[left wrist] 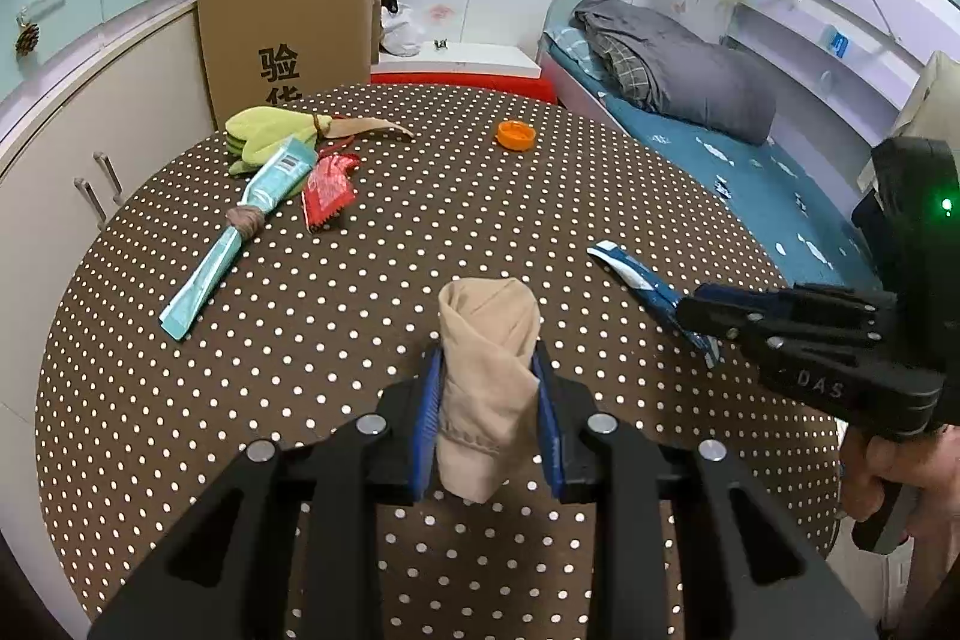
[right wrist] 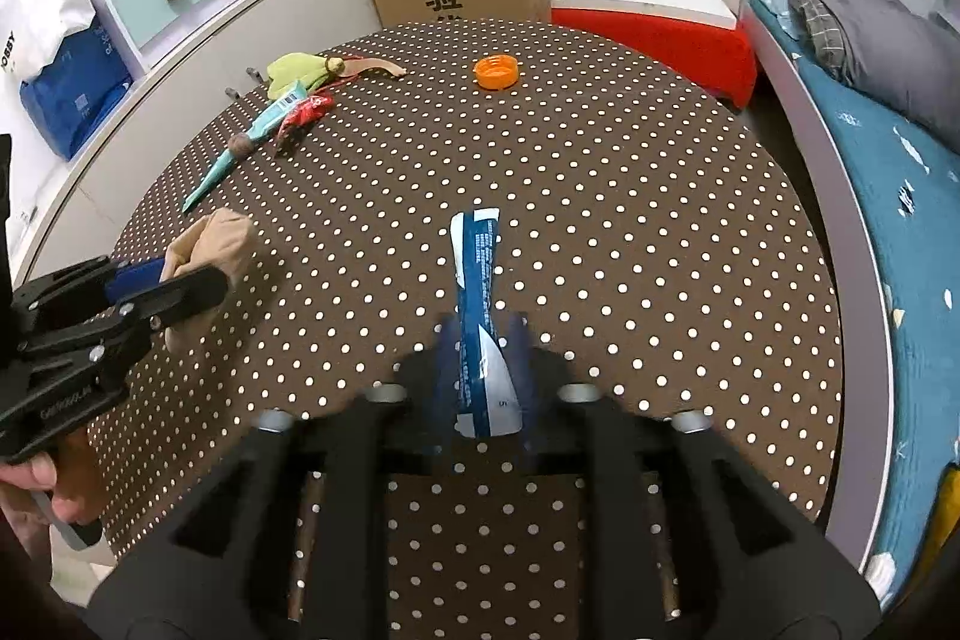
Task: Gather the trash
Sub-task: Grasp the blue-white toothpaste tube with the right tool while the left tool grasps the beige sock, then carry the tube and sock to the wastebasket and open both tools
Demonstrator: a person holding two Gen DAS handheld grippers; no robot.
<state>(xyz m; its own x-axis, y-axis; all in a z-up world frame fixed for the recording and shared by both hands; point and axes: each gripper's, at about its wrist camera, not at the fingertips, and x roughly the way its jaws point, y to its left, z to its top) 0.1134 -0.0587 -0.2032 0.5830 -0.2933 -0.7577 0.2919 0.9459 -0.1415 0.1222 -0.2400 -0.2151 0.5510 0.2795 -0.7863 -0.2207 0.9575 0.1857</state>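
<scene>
My left gripper (left wrist: 487, 370) is shut on a rolled beige sock (left wrist: 487, 340) just above the brown dotted table (left wrist: 420, 250); it also shows in the right wrist view (right wrist: 180, 274) at the left with the sock (right wrist: 213, 235). My right gripper (right wrist: 480, 346) is shut on a blue and white wrapper (right wrist: 480, 280); it shows in the left wrist view (left wrist: 690, 310) at the right, with the wrapper (left wrist: 636, 274) sticking out. Farther back lie a red wrapper (left wrist: 327, 190), a teal tube (left wrist: 240, 232) and an orange cap (left wrist: 516, 135).
A green cloth (left wrist: 264, 136) and a tan strip (left wrist: 372, 127) lie at the table's far left. A cardboard box (left wrist: 288, 34) stands behind the table, cabinets (left wrist: 90, 100) to the left, a bed (left wrist: 720, 148) to the right.
</scene>
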